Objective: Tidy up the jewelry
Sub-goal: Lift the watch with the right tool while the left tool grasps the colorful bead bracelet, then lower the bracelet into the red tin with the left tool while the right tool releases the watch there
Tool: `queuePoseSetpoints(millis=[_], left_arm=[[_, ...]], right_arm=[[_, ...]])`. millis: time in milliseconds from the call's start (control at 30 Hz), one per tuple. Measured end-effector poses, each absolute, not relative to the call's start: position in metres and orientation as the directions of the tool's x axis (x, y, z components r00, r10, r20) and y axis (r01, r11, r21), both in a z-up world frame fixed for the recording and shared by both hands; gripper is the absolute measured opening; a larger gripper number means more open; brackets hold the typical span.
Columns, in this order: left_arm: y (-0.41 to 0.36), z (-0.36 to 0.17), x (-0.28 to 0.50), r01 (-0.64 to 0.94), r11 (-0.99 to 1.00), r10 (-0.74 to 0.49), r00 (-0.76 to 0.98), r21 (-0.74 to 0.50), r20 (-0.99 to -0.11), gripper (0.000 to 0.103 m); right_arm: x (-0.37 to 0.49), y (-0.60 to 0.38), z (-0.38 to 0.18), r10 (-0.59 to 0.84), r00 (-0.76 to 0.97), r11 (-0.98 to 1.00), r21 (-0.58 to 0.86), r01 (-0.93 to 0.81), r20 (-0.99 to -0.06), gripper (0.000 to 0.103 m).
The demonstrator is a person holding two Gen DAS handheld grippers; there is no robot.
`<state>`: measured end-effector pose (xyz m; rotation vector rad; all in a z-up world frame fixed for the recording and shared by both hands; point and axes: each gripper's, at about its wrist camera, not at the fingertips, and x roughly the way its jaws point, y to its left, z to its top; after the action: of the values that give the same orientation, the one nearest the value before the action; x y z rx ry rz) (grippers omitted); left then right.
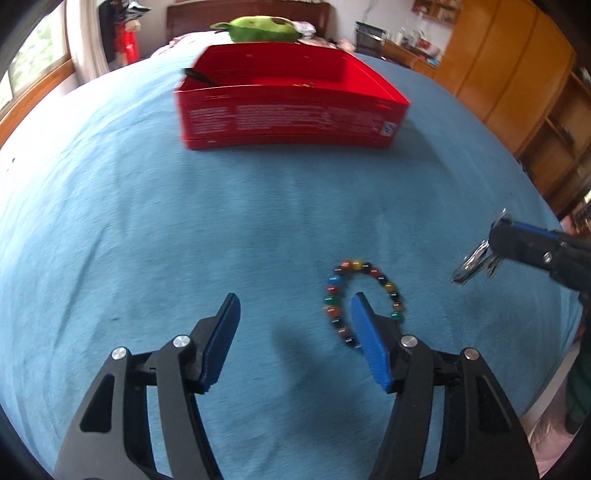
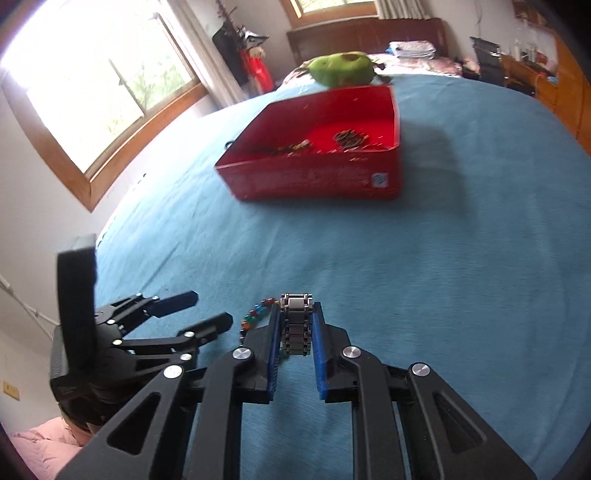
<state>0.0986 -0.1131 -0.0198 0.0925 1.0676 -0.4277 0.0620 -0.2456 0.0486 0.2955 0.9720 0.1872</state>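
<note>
A red open box (image 1: pixel 288 118) stands on the blue bedspread, with several dark jewelry pieces on its floor in the right wrist view (image 2: pixel 347 138). A bracelet of multicoloured beads (image 1: pixel 364 295) lies on the bedspread; my left gripper (image 1: pixel 291 308) is open above it, its right finger over the loop. My right gripper (image 2: pixel 295 314) is shut on a silver metal link bracelet (image 2: pixel 295 323) held above the bed. It also shows at the right of the left wrist view (image 1: pixel 476 264). A few beads (image 2: pixel 255 314) show left of the right gripper.
A green plush toy (image 1: pixel 262 27) lies behind the box. The blue bedspread (image 1: pixel 184 240) covers the whole bed. A window (image 2: pixel 92 85) is at the left, wooden cabinets (image 1: pixel 517 81) at the right, a headboard (image 2: pixel 365 35) at the far end.
</note>
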Motion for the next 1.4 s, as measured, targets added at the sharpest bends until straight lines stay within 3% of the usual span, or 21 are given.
queuePoseSetpoints(millis=[167, 333, 400, 467, 533, 833, 1400], left_arm=[[-0.132, -0.029, 0.105, 0.428, 0.888, -0.326, 0.33, -0.167, -0.886, 0.04], [-0.142, -0.041, 0.107, 0.45, 0.875, -0.329, 0.283, -0.178, -0.901, 0.036], [-0.142, -0.042, 0.108, 0.449, 0.873, -0.334, 0.272, -0.188, -0.902, 0.027], [-0.143, -0.043, 0.109, 0.447, 0.878, -0.32, 0.274, -0.175, -0.907, 0.012], [-0.142, -0.044, 0.109, 0.446, 0.878, -0.32, 0.275, -0.175, -0.907, 0.007], [-0.12, -0.031, 0.108, 0.417, 0.875, -0.39, 0.308, -0.245, -0.868, 0.006], [-0.072, 0.057, 0.105, 0.397, 0.877, -0.451, 0.485, -0.271, -0.749, 0.006]], right_arm=[[0.057, -0.257, 0.046, 0.285, 0.556, 0.941, 0.339, -0.006, -0.781, 0.016], [0.061, -0.261, 0.039, 0.297, 0.547, 0.935, 0.354, -0.001, -0.782, 0.016], [0.064, -0.263, 0.034, 0.301, 0.541, 0.933, 0.36, 0.003, -0.785, 0.016], [0.066, -0.263, 0.03, 0.308, 0.533, 0.93, 0.367, 0.006, -0.788, 0.016], [0.069, -0.264, 0.024, 0.316, 0.522, 0.926, 0.376, 0.01, -0.792, 0.016], [0.08, -0.267, 0.007, 0.332, 0.49, 0.916, 0.4, 0.037, -0.806, 0.016], [0.1, -0.258, 0.058, 0.325, 0.54, 0.928, 0.371, -0.025, -0.776, 0.016]])
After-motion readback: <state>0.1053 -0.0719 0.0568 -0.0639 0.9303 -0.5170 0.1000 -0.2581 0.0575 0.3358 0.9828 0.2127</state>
